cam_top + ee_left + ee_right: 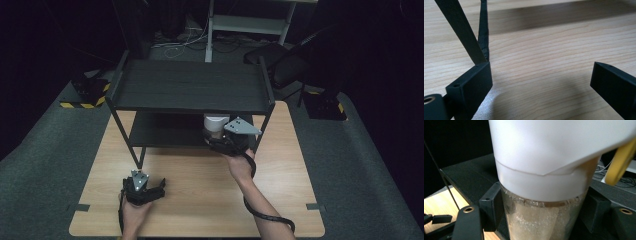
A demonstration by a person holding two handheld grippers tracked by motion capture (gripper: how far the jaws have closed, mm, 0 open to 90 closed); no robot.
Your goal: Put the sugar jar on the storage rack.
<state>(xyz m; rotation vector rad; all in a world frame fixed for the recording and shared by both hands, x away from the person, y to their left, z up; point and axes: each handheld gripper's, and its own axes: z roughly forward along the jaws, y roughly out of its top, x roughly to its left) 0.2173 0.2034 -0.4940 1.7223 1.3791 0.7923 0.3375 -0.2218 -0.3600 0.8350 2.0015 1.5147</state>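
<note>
A tumbler (pixel 216 123) with a white top and a clear glittery body (pixel 536 220) hangs at the front right of the black two-tier shelf (pixel 190 87), just below its top board. My right gripper (pixel 218 141) is shut on the clear body, one black jaw on each side (pixel 541 212). A yellow loop (pixel 621 162) sticks out beside the white top. My left gripper (pixel 145 186) rests low over the wooden table (pixel 200 200) at the front left. Its jaws stand wide open with nothing between them (pixel 541 75), close to the shelf's front left leg (pixel 461 30).
The shelf's lower board (pixel 160 132) lies behind the tumbler. A dark chair (pixel 285 62) stands beyond the table's far right corner. Yellow-and-black striped bases (pixel 87 95) (pixel 325 107) sit on the floor on both sides. Bare tabletop (pixel 549 45) stretches between my two hands.
</note>
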